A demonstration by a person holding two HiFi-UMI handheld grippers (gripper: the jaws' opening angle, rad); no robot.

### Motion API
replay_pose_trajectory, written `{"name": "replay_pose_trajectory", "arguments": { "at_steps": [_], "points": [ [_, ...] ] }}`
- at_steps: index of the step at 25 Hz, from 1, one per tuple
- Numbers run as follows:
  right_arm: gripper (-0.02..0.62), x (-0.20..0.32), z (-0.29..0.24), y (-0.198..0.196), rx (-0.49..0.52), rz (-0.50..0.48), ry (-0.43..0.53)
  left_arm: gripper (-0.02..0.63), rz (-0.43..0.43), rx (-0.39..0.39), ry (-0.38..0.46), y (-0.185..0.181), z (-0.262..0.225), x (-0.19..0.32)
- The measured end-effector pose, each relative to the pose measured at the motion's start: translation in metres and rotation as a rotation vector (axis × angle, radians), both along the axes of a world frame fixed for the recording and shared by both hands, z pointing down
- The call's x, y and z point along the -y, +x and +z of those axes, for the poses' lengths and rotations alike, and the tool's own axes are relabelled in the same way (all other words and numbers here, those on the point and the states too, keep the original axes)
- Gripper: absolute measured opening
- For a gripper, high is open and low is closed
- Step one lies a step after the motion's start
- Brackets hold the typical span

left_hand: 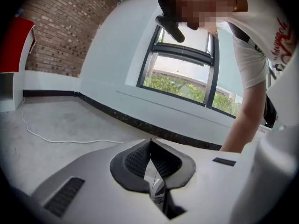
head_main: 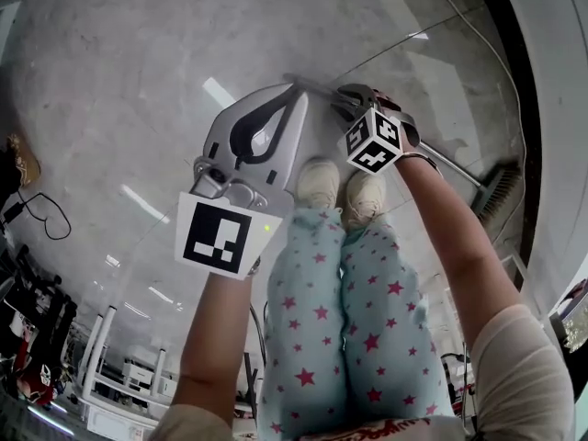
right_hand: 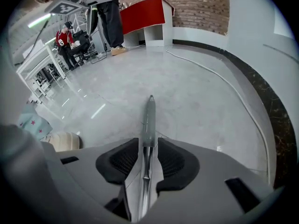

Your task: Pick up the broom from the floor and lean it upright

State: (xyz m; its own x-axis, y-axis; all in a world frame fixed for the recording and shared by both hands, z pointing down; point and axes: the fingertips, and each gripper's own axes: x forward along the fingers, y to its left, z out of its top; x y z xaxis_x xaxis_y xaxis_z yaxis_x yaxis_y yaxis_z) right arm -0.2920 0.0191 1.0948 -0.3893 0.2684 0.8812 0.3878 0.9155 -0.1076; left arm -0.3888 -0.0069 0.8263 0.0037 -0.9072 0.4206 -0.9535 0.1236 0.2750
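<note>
The broom lies flat on the grey floor, its thin handle [head_main: 450, 165] running to the bristle head [head_main: 501, 191] by the wall at the right. My right gripper [head_main: 354, 97] is down over the handle's far end, just beyond my shoes. In the right gripper view the handle [right_hand: 149, 120] runs lengthwise through the gap between the right gripper's [right_hand: 148, 146] dark pads, which stand apart beside it, with its grey tip past them. My left gripper [head_main: 296, 90] hovers next to it, shut and empty; its pads meet in the left gripper view [left_hand: 150, 143].
My own shoes [head_main: 322, 182] stand right by the handle. A white cable [right_hand: 224, 83] trails over the floor along the dark-edged wall base [left_hand: 140, 122]. A red and white cabinet [right_hand: 145, 15], a standing person [right_hand: 110, 17] and desks [right_hand: 37, 64] are farther off.
</note>
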Motion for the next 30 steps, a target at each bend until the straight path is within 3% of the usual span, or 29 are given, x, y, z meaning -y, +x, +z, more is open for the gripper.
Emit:
{"name": "replay_pose_trajectory", "arguments": {
  "at_steps": [8, 11, 14, 18, 23, 30],
  "points": [
    [0.138, 0.001, 0.015, 0.001, -0.024, -0.003, 0.004, 0.020, 0.051, -0.004, -0.212, 0.006, 0.048, 0.003],
    [0.138, 0.002, 0.016, 0.002, -0.029, 0.011, 0.003, 0.020, 0.058, -0.039, -0.299, 0.009, 0.064, -0.001],
    [0.100, 0.003, 0.015, 0.001, -0.040, 0.031, 0.015, 0.020, 0.057, -0.061, -0.351, 0.009, 0.072, -0.004],
    [0.097, 0.007, -0.001, -0.002, -0.018, 0.062, 0.040, 0.020, 0.074, -0.091, -0.383, 0.008, 0.063, -0.005],
    [0.097, 0.022, -0.089, -0.010, 0.111, 0.126, 0.044, 0.020, 0.073, -0.090, -0.356, 0.008, -0.001, 0.003],
    [0.097, 0.088, -0.279, 0.001, 0.278, 0.298, 0.059, 0.020, 0.120, -0.029, -0.329, 0.013, -0.146, 0.044]
  ]
}}
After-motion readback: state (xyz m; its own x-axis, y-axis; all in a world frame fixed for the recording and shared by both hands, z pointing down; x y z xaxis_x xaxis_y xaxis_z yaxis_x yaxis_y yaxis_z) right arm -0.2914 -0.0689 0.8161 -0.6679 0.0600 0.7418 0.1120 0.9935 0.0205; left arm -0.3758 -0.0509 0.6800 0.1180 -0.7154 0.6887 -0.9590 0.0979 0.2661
